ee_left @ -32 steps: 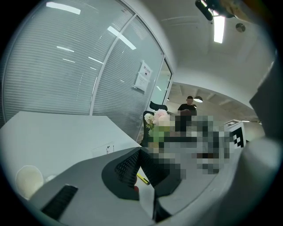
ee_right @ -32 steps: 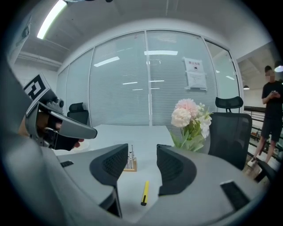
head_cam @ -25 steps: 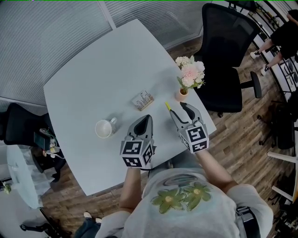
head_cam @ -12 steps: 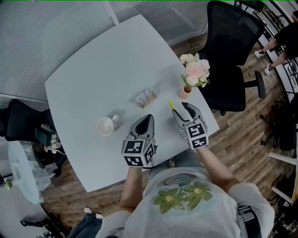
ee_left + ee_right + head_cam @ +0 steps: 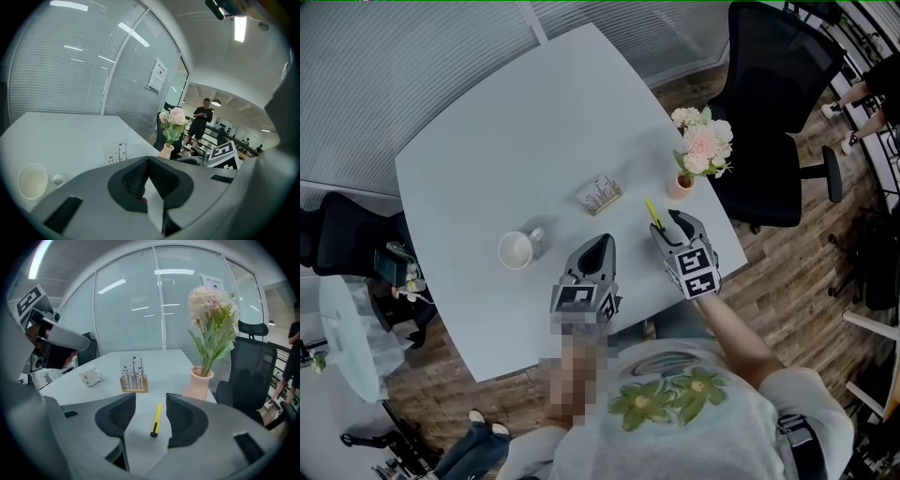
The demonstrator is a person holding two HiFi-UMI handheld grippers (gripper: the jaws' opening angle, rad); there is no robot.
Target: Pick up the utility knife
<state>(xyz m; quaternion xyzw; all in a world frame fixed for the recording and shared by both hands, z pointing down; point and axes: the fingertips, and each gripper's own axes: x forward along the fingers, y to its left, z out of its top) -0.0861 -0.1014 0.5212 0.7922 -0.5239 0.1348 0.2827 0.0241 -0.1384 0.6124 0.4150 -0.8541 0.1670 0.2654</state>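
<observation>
Yellow and slim, the utility knife [image 5: 156,419] lies flat on the white bench [image 5: 487,150], lined up in the gap of the wide-parted right claw [image 5: 151,400], while the left claw [image 5: 149,163] is pressed together, so a skewed or high squeeze could skid it toward the vase [image 5: 198,383].

worktop: pale grey worktop [image 5: 497,122] bare across far half | lane: slim yellow utility knife [image 5: 156,419] flanked by bare surface between parted fingers [image 5: 119,418] of right gripper [image 5: 151,401] | right: pink vase of flowers [image 5: 198,384] near | left: wooden card holder [image 5: 133,377] near; white mug [image 5: 90,376] well apart
</observation>
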